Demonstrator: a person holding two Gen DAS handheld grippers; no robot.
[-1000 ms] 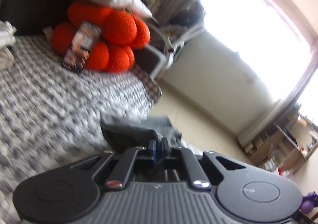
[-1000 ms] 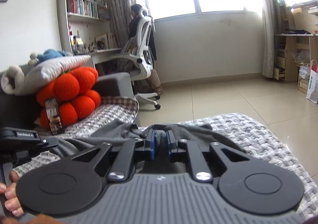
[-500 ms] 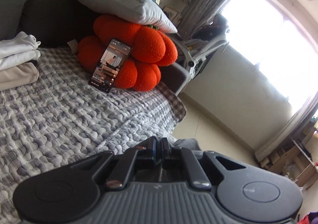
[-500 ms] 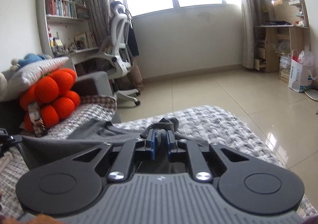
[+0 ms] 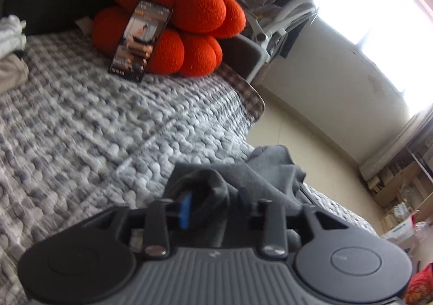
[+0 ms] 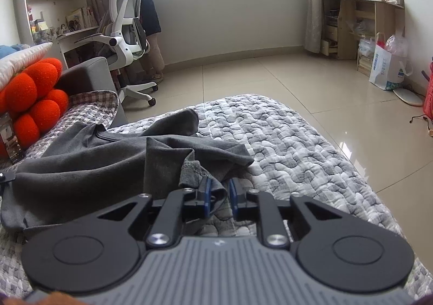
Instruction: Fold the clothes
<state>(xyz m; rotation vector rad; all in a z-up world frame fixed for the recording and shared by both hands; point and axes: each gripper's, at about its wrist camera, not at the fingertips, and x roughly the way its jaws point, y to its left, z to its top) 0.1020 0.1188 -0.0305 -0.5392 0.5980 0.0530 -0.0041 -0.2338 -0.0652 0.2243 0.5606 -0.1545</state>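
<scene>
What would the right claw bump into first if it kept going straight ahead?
Probably the grey shirt. The right claw is open, with a fold of the shirt's hem already between its fingers, lying on the quilt. Depth is hard to judge.

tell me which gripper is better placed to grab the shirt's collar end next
Left, probably. The left gripper is open over the shirt on the side where the collar lies. The right gripper is open at the hem, far from the collar.

An orange segmented cushion (image 5: pixel 173 26) sits at the quilted blanket's (image 5: pixel 81 126) far edge, a phone (image 5: pixel 140 39) leaning against it. A white office chair (image 6: pixel 127 20) stands beyond; pale, perhaps folded, laundry (image 5: pixel 10 61) lies at the left edge.
</scene>
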